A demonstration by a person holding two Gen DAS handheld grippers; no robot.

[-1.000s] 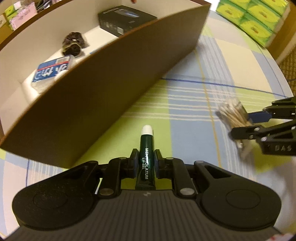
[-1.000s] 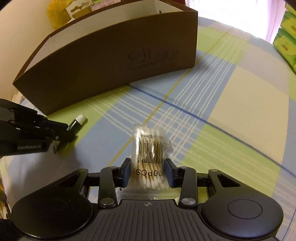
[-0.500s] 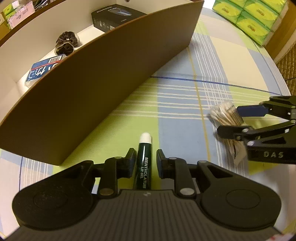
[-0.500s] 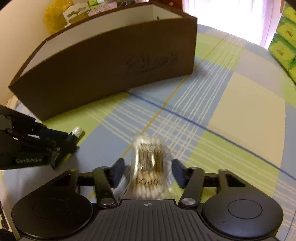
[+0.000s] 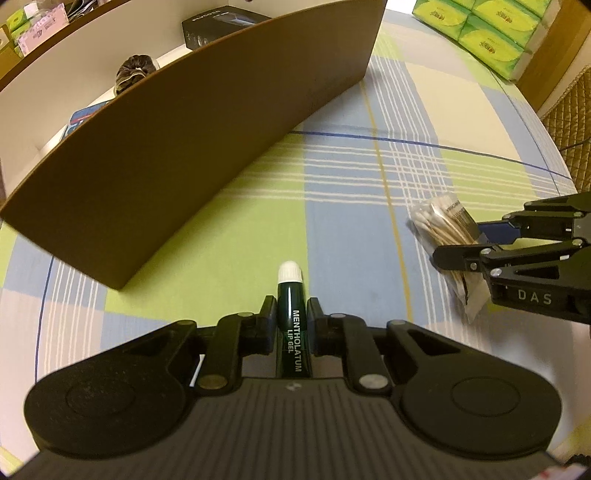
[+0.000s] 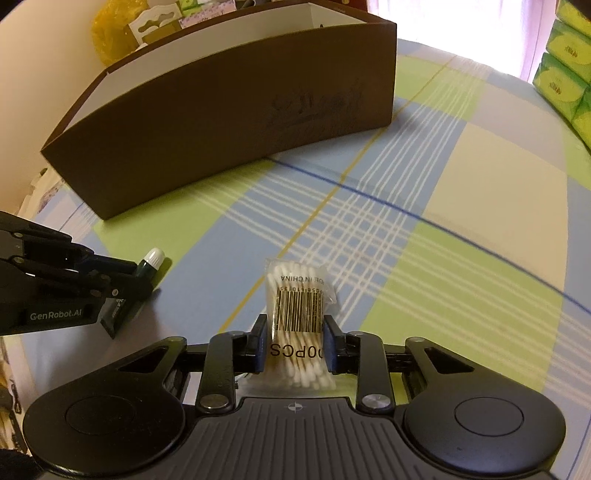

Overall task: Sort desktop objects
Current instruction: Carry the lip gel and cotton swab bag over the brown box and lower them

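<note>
My left gripper [image 5: 291, 310] is shut on a dark green lip gel tube [image 5: 291, 314] with a white cap, held low over the checked tablecloth; it also shows in the right wrist view [image 6: 149, 263]. My right gripper [image 6: 295, 326] is shut on a clear bag of cotton swabs [image 6: 299, 295], which also shows in the left wrist view [image 5: 445, 223]. A long brown cardboard box [image 5: 207, 122] with a white inside stands ahead of both grippers [image 6: 229, 110].
Inside the box lie a black carton [image 5: 218, 22], a dark hair scrunchie [image 5: 135, 72] and a blue packet [image 5: 83, 116]. Green tissue packs [image 5: 484, 29] are stacked at the table's far right. A woven chair [image 5: 569, 107] stands past the table edge.
Both grippers opened briefly half a second ago and have closed again on their objects. The view of the box has lowered, so less of its inside shows.
</note>
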